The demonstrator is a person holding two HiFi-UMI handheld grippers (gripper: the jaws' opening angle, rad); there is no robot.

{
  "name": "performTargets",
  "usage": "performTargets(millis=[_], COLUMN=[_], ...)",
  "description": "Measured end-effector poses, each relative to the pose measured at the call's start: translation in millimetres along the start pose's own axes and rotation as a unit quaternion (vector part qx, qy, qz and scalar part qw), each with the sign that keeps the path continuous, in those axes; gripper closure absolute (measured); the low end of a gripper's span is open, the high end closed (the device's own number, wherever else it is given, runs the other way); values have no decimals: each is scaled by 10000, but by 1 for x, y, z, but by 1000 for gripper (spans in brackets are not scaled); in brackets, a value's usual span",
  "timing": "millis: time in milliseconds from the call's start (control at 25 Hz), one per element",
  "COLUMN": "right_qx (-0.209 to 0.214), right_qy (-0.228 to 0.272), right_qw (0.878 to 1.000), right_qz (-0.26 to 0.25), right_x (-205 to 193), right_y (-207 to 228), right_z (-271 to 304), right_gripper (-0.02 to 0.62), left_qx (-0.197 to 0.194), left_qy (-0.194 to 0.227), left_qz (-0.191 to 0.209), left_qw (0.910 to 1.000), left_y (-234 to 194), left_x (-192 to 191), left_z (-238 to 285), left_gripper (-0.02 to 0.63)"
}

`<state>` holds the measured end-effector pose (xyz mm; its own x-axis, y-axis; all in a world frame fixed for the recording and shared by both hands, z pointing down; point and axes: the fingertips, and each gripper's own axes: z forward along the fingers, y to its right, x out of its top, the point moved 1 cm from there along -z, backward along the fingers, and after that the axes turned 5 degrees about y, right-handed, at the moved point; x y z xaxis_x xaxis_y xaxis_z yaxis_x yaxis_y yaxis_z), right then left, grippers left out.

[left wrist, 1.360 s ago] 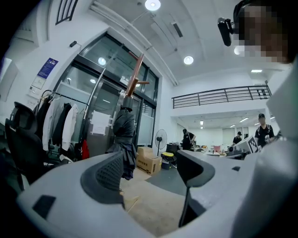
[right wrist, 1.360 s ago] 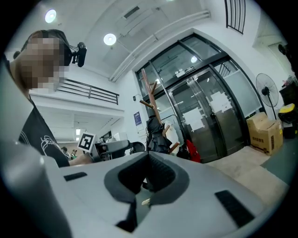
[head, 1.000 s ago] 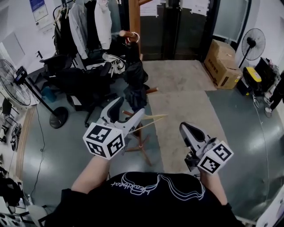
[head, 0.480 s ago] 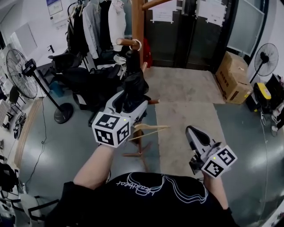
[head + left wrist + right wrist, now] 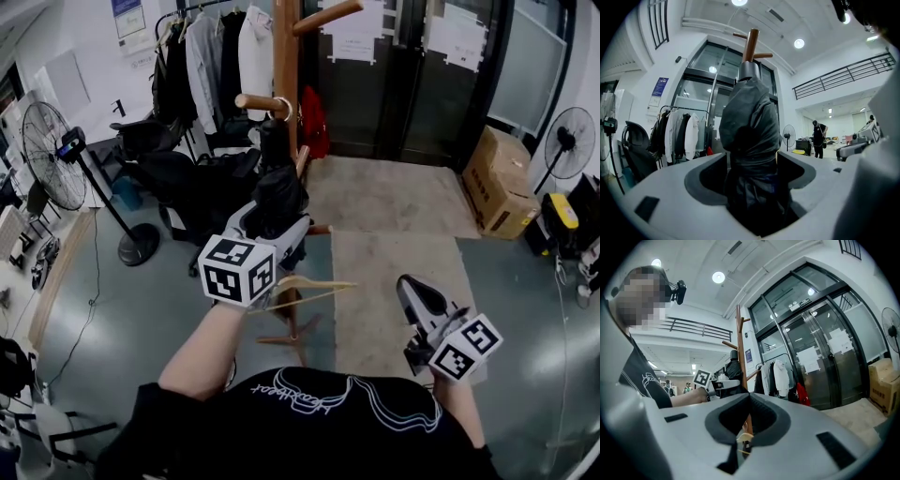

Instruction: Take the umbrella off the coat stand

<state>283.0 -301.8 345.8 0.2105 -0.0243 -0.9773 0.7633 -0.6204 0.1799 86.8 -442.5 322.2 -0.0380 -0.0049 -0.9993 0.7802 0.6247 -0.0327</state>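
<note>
Left gripper (image 5: 274, 223): clenched on the black umbrella (image 5: 750, 126) at the coat stand (image 5: 285, 56).
Right gripper (image 5: 413, 289): closed, empty, near right.

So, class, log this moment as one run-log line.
left hand-held gripper: shut on umbrella | umbrella: on coat stand | right hand-held gripper: shut, empty
</note>
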Motion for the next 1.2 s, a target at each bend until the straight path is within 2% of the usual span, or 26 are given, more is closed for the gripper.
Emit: performTargets(millis=[120,560,1200], right_qx=[48,51,161], right_qy=[-32,-260,-238], right_qw=[10000,9996,9995], right_qz=[-5,58,135], right_x=[-2,-17,-22], right_y=[6,23,15], right_z=[2,11,25], right_gripper=[592,591,591], left_qx=[-65,-71,-319], left_qy=[-38,87,213], left_qz=[-15,-262,-618], left_qw=[10000,9996,9974], left_y=[2,-1,3], left_x=[-2,-2,9], left_z=[4,3,-8], left_gripper=[305,356,371])
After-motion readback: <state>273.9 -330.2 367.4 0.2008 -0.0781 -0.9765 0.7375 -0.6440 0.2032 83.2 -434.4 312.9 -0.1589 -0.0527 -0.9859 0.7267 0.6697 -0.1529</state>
